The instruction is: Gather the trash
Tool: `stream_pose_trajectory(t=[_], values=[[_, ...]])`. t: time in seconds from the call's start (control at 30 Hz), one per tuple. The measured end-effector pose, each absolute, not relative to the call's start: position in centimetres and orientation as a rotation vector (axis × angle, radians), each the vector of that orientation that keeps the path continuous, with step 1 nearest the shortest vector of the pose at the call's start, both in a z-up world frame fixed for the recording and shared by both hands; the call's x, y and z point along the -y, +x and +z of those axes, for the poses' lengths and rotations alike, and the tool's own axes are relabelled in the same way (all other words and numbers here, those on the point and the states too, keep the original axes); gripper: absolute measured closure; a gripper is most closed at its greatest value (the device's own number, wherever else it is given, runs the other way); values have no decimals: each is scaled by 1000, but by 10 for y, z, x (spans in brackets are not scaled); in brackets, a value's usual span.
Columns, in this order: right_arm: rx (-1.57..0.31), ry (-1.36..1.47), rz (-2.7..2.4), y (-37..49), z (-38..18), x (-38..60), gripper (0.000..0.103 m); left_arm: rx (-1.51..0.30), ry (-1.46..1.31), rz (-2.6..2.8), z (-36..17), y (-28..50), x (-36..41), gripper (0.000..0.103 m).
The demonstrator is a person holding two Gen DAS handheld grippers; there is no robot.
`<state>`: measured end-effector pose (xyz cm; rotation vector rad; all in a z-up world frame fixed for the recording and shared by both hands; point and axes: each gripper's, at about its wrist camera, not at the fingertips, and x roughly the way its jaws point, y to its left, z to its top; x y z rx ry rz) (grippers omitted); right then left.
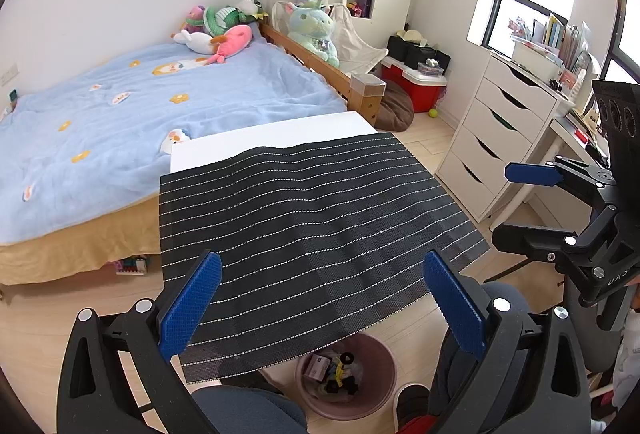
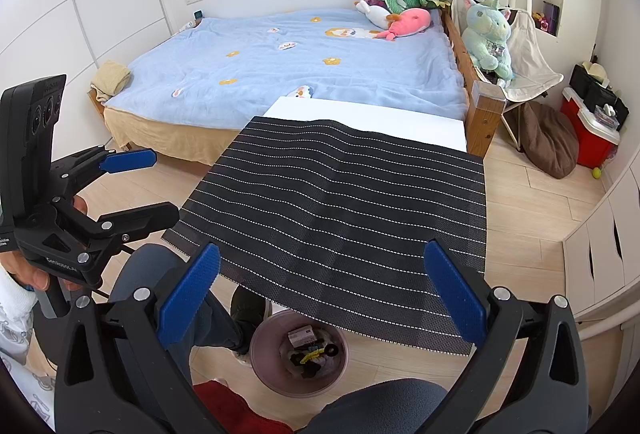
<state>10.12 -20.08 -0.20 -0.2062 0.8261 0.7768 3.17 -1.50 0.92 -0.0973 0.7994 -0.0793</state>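
Trash bin: a round pink bin [image 1: 347, 378] stands on the wooden floor at the near edge of the table, partly tucked under the overhanging mat.
Trash: small items [image 2: 310, 348] lie inside the bin, among them a small box, dark pieces and something yellow; finer detail is too small to tell.
Mat: a black woven mat with thin white stripes [image 1: 312, 218] covers the near part of the table and hangs past its near edge.
Table: a white table [image 1: 272, 136] shows bare beyond the mat, with its far end beside the bed.
Left gripper [image 1: 322, 304]: held above the near edge of the mat, its blue-padded fingers wide apart and holding nothing.
Right gripper [image 2: 322, 300]: held above the mat's near edge, fingers wide apart and holding nothing.
Person: knees in dark trousers [image 2: 384, 402] show at the near edge, either side of the bin.
Bed: a bed with a light blue blanket [image 2: 304, 62] lies beyond the table, soft toys [image 2: 400, 8] at its far right end.
Drawers: a white chest of drawers [image 1: 496, 138] stands at the right, under the window.
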Motion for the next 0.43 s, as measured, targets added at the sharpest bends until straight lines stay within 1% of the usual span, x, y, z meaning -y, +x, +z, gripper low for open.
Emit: stream_pose_trajectory(t=[0.43], values=[[-807,-208,774,90,-2,211,3,-801,-82,-69,15,24,20,6]])
